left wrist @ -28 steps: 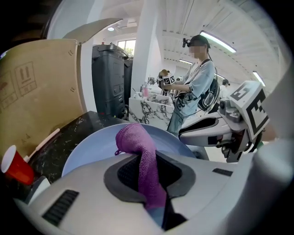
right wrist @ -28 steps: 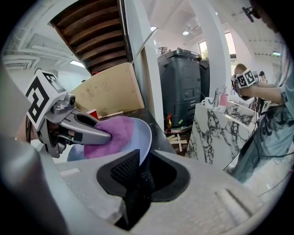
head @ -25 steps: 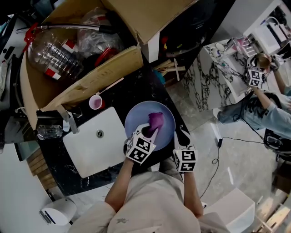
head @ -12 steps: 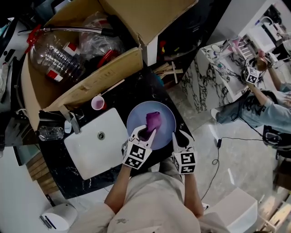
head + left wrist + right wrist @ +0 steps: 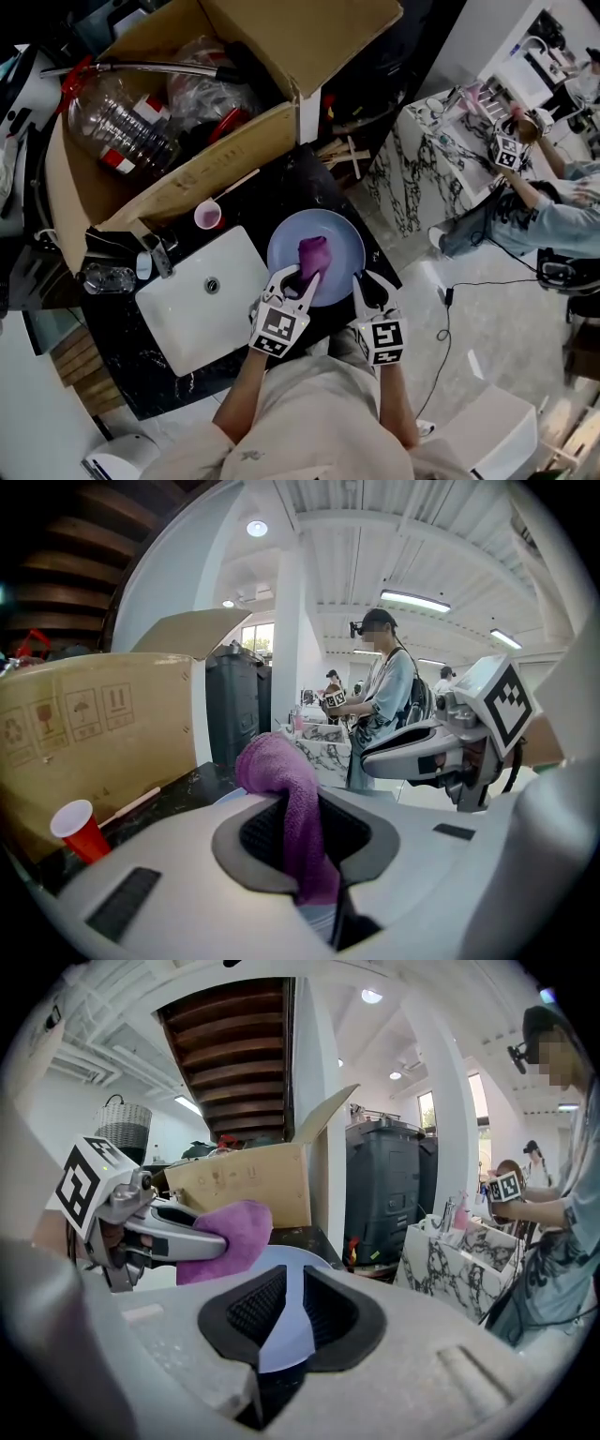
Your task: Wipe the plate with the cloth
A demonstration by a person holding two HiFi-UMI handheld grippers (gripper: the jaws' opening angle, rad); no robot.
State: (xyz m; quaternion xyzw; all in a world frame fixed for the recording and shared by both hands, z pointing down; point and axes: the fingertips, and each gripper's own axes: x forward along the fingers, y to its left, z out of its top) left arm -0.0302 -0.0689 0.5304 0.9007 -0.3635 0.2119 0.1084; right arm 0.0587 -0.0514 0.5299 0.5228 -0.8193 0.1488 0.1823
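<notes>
A pale blue plate (image 5: 330,242) lies on the dark counter, just right of the white sink (image 5: 192,300). My left gripper (image 5: 302,277) is shut on a purple cloth (image 5: 313,253) that rests on the plate's middle. The cloth (image 5: 286,789) hangs bunched between the left jaws, and it also shows in the right gripper view as a purple cloth (image 5: 228,1237) beside the other tool. My right gripper (image 5: 360,281) is shut on the plate's near right rim; the plate (image 5: 286,1321) runs edge-on between its pads.
A small pink cup (image 5: 208,217) stands behind the sink, seen as a red cup (image 5: 77,825) in the left gripper view. A large open cardboard box (image 5: 202,159) of bottles and bags fills the back. The counter ends right of the plate; people stand at a marble table (image 5: 441,141) beyond.
The cloth and left gripper have slid slightly across the plate's middle. The right gripper keeps its hold on the rim. The head view has shifted a little.
</notes>
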